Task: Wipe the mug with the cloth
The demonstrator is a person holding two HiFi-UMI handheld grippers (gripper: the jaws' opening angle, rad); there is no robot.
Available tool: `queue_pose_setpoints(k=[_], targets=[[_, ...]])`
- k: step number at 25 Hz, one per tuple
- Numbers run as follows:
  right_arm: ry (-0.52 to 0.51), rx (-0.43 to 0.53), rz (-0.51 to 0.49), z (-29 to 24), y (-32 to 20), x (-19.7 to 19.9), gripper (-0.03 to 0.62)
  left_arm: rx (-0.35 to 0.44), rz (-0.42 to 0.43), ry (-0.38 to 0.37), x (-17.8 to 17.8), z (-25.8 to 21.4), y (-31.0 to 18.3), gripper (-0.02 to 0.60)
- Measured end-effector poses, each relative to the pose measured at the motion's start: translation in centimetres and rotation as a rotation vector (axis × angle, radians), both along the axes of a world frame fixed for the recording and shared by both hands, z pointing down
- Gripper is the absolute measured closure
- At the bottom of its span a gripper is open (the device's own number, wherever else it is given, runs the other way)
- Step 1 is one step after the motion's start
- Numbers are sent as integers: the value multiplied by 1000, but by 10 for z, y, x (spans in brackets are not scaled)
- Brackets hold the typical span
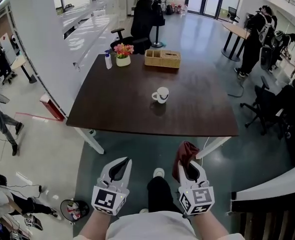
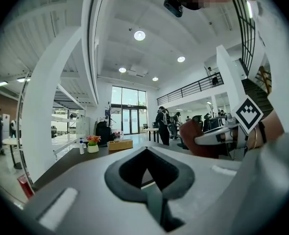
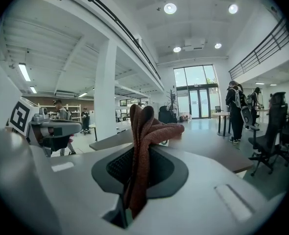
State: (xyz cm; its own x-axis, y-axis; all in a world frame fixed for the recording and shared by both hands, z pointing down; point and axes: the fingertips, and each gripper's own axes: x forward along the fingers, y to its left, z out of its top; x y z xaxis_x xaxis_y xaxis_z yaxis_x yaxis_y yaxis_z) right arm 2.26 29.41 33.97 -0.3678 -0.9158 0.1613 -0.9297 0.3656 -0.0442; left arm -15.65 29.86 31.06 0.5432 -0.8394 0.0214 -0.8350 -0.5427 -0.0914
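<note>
A white mug (image 1: 161, 95) with a dark band stands near the middle of the dark brown table (image 1: 117, 104), its handle to the left. Both grippers hang below the table's near edge, well short of the mug. My right gripper (image 1: 189, 161) is shut on a dark red cloth (image 1: 186, 151), which bunches up out of the jaws. In the right gripper view the cloth (image 3: 147, 129) runs down between the closed jaws and hides most of what lies straight ahead. My left gripper (image 1: 123, 162) is shut with nothing in it. Its tips meet in the left gripper view (image 2: 145, 150).
At the table's far end stand a flower pot (image 1: 123, 54), a spray bottle (image 1: 108, 60) and a wooden box (image 1: 162, 58). Black office chairs (image 1: 267, 106) and standing people (image 1: 251, 44) are off to the right. A white column (image 1: 47, 49) rises at the left.
</note>
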Motion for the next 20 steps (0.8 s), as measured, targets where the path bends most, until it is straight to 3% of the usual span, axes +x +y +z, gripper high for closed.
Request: queue_pose_setpoints(k=[5,14,20], targets=[[-15,-21,-24,10,-83,15,516,-24,0,-23,17,16,-77,581],[-5,-62,-97,16,-239,46,516,-78,-90,-55,38,30,-231,581],[-8,-119,-133,39,-307,49,514,-140,-42,-87,57,56,-291,581]])
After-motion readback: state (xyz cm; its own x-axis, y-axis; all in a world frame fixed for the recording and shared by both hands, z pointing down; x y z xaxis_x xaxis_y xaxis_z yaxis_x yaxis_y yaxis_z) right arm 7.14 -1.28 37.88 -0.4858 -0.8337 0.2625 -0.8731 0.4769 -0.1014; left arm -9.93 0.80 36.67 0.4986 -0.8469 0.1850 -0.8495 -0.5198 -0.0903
